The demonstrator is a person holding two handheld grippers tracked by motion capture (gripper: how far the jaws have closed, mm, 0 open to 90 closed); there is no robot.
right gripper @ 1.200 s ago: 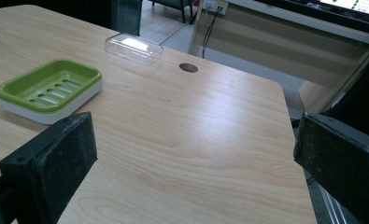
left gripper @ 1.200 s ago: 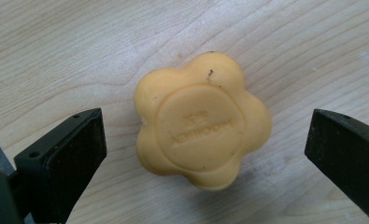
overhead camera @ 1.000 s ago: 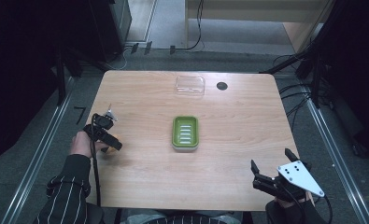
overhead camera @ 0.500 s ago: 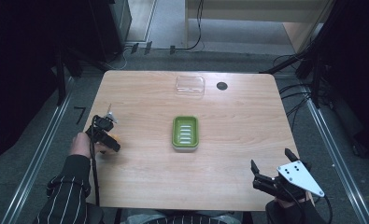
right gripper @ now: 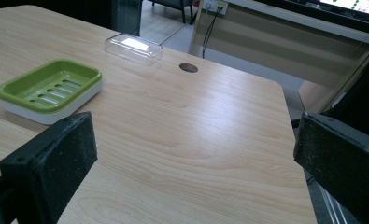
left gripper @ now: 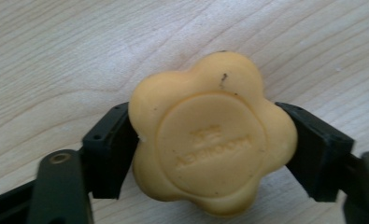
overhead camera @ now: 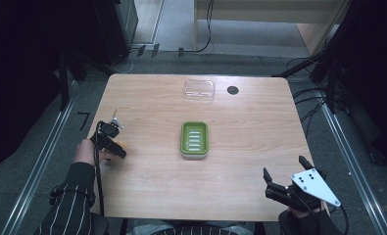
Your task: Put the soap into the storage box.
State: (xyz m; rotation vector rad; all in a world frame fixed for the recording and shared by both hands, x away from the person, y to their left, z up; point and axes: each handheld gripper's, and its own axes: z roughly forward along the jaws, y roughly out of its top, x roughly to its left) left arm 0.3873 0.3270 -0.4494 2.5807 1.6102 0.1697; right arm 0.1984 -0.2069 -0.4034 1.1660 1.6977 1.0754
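Left tongs (left gripper: pixel 210 154), just closing, now clamp the yellow soap (left gripper: pixel 212 140); right tongs (right gripper: pixel 196 163) gape idle, so next I lift toward the green dish (overhead camera: pixel 194 139) at three o'clock.

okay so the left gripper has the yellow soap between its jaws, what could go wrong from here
The left gripper has just closed on the flower-shaped soap, with its pads on the rounded lobes, so the bar might twist or slip when lifted. The green soap dish sits well across the table from it, so a loose grip could drop the soap on the way. Squeezing harder may dent it.
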